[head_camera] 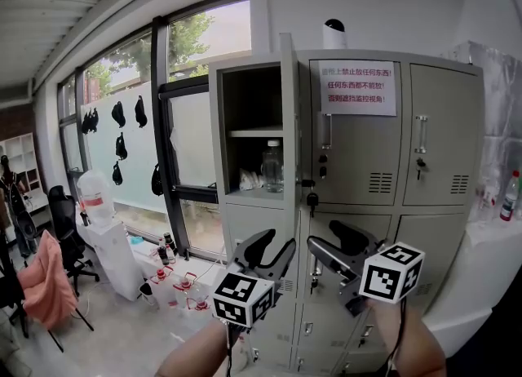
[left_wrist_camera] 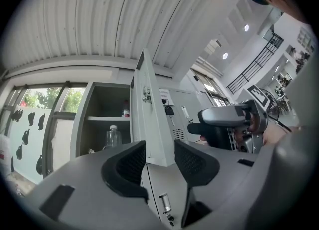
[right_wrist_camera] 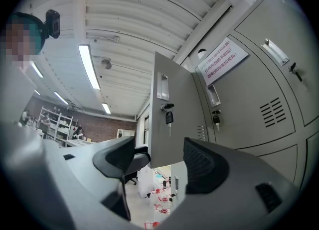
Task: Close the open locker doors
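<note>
A grey locker bank [head_camera: 367, 163] stands ahead. Its upper left door [head_camera: 287, 122] hangs open, edge-on to me, and shows a shelf and a clear bottle [head_camera: 272, 167] inside. The other doors look shut. My left gripper [head_camera: 269, 249] is held below the open door with its jaws apart. In the left gripper view the door [left_wrist_camera: 149, 119] shows in the gap of the left gripper [left_wrist_camera: 159, 157], and no pad presses on it. My right gripper [head_camera: 338, 245] is open beside it. In the right gripper view the door [right_wrist_camera: 172, 119], with a key [right_wrist_camera: 168, 117] in its lock, lies beyond the right gripper [right_wrist_camera: 159, 162].
A white notice [head_camera: 357, 87] is stuck on the upper middle door. Left of the lockers are a tall window [head_camera: 196, 106], a water dispenser [head_camera: 102, 228], office chairs [head_camera: 65, 228] and small bottles on the floor [head_camera: 175, 281]. A white counter [head_camera: 489, 245] stands at the right.
</note>
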`<state>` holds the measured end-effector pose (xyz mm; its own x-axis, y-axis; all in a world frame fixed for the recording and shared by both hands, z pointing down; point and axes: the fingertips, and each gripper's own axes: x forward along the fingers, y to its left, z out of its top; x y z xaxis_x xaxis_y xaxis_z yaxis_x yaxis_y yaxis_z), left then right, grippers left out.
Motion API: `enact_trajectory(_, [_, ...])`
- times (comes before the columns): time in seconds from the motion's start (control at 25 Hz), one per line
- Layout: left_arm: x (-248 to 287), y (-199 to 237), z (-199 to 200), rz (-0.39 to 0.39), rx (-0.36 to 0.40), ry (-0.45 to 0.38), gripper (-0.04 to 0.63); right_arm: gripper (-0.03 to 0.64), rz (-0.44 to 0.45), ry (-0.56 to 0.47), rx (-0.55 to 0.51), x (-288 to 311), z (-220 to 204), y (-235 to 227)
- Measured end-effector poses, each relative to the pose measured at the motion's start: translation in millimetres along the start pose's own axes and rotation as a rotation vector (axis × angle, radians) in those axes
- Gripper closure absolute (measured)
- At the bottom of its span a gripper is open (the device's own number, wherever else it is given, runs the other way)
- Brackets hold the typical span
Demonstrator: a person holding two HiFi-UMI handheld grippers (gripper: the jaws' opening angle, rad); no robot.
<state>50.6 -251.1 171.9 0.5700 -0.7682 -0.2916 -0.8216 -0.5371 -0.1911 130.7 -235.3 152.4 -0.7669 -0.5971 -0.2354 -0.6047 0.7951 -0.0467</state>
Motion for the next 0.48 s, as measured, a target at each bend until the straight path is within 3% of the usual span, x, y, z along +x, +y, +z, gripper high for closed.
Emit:
enact_trajectory(0.32, [-20, 26, -3, 0.054, -0.004, -0.014, 0.483, 0.321, 0.018, 0.027, 0.008, 20, -14, 8])
enact_trajectory(0.48, [-28, 46, -5, 0.084, -0.018, -0.011, 0.492, 0.321, 0.039, 0.038, 0.010, 38, -21, 14])
